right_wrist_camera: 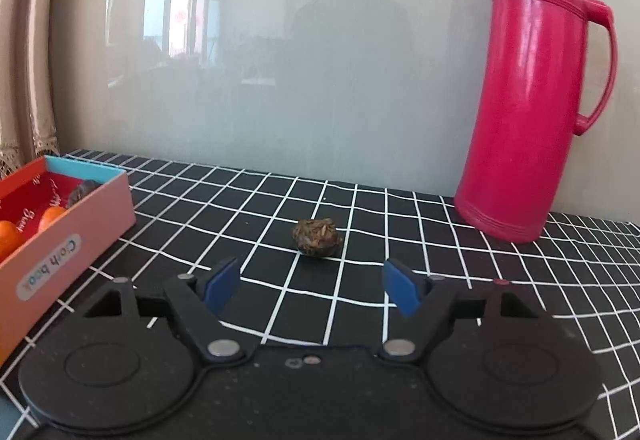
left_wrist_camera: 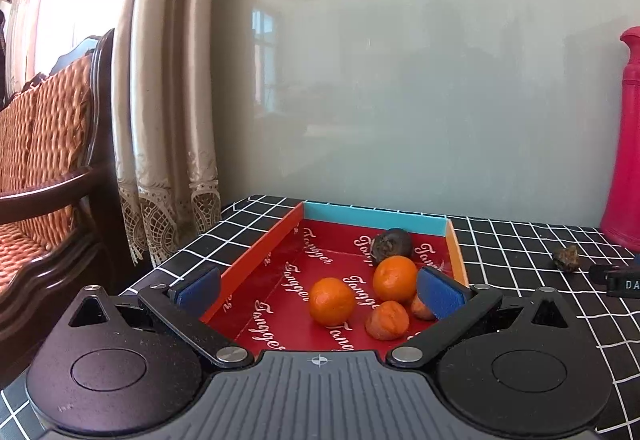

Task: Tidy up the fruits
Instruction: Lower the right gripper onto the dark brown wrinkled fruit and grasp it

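A shallow red box (left_wrist_camera: 280, 272) with an orange wall and a blue far wall holds several small oranges (left_wrist_camera: 332, 301) and a dark shrivelled fruit (left_wrist_camera: 391, 245). My left gripper (left_wrist_camera: 320, 288) is open and empty, its jaws spread wide over the near end of the box. A second dark shrivelled fruit (right_wrist_camera: 318, 237) lies loose on the checked tablecloth to the right of the box; it also shows in the left wrist view (left_wrist_camera: 566, 258). My right gripper (right_wrist_camera: 312, 286) is open and empty, just short of that fruit. The box shows at the left in the right wrist view (right_wrist_camera: 68, 240).
A tall pink thermos jug (right_wrist_camera: 532, 88) stands at the back right against the grey wall. The black checked table (right_wrist_camera: 360, 208) ends at the left by a curtain (left_wrist_camera: 168, 100) and a wooden chair (left_wrist_camera: 52, 160).
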The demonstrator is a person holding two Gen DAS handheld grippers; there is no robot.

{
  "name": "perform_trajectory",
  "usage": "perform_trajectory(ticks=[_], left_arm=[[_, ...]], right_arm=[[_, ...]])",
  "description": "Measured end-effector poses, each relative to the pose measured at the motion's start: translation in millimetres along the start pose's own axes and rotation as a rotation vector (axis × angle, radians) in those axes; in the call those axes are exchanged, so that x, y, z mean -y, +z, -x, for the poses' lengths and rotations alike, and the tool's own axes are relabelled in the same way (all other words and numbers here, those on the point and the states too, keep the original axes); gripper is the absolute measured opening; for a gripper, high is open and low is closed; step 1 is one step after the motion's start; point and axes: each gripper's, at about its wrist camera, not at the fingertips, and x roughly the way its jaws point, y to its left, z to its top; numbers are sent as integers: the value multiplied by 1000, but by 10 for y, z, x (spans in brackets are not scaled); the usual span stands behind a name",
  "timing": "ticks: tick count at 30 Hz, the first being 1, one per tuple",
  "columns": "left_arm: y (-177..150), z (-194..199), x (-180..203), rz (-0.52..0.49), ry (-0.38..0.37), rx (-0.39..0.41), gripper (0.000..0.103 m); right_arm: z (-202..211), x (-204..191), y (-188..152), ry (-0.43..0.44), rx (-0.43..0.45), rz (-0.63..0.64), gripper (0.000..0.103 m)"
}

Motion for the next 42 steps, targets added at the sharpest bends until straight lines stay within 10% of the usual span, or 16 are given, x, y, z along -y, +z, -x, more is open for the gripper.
perform_trajectory(ticks=[26, 42], left_arm=[[34, -304, -327, 141, 217, -62, 103], [22, -341, -354, 120, 199, -84, 103]], right_arm=[[-725, -23, 165, -19, -71, -9, 53], [-958, -25, 261, -52, -141, -20, 49]])
